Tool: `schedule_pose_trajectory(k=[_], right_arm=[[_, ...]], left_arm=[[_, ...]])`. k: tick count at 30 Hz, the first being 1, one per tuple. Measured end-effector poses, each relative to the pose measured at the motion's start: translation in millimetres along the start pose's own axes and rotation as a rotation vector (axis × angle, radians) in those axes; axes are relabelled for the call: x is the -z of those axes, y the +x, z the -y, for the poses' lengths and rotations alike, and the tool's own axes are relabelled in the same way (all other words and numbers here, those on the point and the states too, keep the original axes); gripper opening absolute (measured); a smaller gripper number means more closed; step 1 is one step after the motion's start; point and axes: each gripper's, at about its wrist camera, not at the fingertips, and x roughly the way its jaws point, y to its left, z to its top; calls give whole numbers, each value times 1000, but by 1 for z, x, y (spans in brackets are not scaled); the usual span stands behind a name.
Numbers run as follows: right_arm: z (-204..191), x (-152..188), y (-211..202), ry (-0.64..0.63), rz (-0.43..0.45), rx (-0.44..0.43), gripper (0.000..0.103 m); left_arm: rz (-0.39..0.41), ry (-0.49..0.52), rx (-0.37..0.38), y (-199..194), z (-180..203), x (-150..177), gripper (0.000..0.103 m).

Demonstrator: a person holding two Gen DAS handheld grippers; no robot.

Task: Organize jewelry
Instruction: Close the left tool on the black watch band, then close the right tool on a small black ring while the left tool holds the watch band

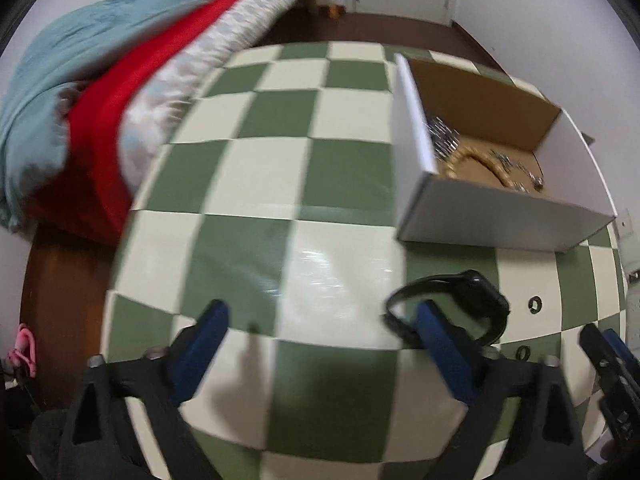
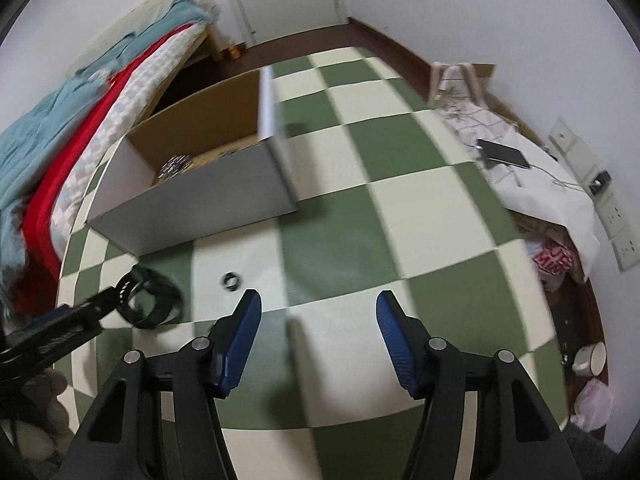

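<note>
Box (image 1: pixel 492 216) already holds several pieces; watch (image 1: pixel 476 292) and two rings (image 1: pixel 535 303) remain on desk (image 1: pixel 280 160). Both claws, left (image 1: pixel 320 336) and right (image 2: pixel 318 332), gape wide, empty.

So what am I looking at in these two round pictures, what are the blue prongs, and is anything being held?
Each picture comes from a fisheye camera on a hand-held gripper, looking along its two blue fingers. The left gripper and the right gripper are both open and hold nothing. Below them is a green and cream checkered table. On it stands an open cardboard box with jewelry inside, including a gold chain. Outside the box lie a black wristwatch and small rings. The left gripper's right finger is close to the watch.
</note>
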Motion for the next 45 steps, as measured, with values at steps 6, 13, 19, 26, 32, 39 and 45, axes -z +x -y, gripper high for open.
schedule_pose_trajectory(k=[6, 13, 19, 26, 32, 39, 45], right_arm=[[23, -4, -14, 51, 27, 6, 62], [7, 3, -21, 6, 23, -39, 62], [-40, 20, -8, -109, -4, -90, 62], [-78, 37, 20, -210, -12, -42, 61], [-98, 46, 23, -309, 37, 22, 42], [-101, 45, 23, -309, 46, 25, 14], [-102, 45, 23, -311, 57, 23, 14]], left_arm=[[6, 58, 70, 7, 24, 0, 13], [48, 77, 40, -15, -3, 19, 9], [45, 22, -22, -32, -64, 44, 8], [26, 10, -52, -31, -80, 62, 8], [39, 28, -42, -31, -69, 61, 7], [46, 39, -29, -29, -60, 58, 7], [48, 37, -28, -29, -58, 58, 7]])
